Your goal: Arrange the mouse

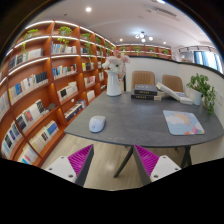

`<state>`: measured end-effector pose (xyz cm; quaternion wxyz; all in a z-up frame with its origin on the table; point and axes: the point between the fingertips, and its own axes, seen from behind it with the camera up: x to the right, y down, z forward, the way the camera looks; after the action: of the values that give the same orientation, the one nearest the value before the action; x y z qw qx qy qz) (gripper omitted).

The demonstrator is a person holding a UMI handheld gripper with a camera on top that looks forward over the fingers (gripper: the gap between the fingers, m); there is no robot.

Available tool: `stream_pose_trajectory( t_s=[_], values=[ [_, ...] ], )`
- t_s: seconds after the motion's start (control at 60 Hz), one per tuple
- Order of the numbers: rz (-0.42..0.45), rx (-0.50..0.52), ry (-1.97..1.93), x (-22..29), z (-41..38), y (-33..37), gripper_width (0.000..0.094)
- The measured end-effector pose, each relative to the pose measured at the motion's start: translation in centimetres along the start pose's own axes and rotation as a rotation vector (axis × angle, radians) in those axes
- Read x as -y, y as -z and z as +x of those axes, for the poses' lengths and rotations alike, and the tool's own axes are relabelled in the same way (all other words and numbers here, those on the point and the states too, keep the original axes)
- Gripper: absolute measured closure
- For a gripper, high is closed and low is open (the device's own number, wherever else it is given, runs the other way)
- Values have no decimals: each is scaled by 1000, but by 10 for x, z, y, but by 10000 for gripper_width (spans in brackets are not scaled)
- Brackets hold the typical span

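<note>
Gripper view: tool [112, 160] spread, empty, well short of the desk [140, 122]. Mouse [97, 124] at near-left desk edge; a clumsy approach could knock it off, far from the mouse pad [183, 122] at right.

The gripper [113, 163] has 2 pale, whitish fingers [64, 168], blocky in shape. Each carries a magenta pad [81, 158] on its inner face, marked with thin diagonal ridges.
</note>
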<state>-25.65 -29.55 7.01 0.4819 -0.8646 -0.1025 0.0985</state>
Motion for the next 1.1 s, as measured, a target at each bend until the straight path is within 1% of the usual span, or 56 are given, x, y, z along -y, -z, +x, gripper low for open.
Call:
stream_pose_trajectory(
  t_s=[0.083,0.2,0.383,0.483,0.6,0.65,0.683,0.75,0.783,0.867,1.033,1.1],
  values=[
    [-37,-17,3,-10,-24,-30,143],
    [-67,-49,-5,-8,-47,-76,142],
    [-68,-91,-24,24,-66,-146,148],
    [-92,-120,-27,35,-66,-175,147],
    [-119,-148,-23,36,-67,-206,175],
    [-138,-160,-11,36,-65,-213,199],
    [-154,-171,-7,35,-64,-217,234],
    [-184,-169,-10,30,-65,-222,322],
    [-182,-164,-27,31,-65,-225,406],
    [-182,-162,-26,31,-64,-225,423],
    [-203,-152,-39,30,-64,-227,575],
    [-213,-146,-38,29,-63,-228,575]
  ],
)
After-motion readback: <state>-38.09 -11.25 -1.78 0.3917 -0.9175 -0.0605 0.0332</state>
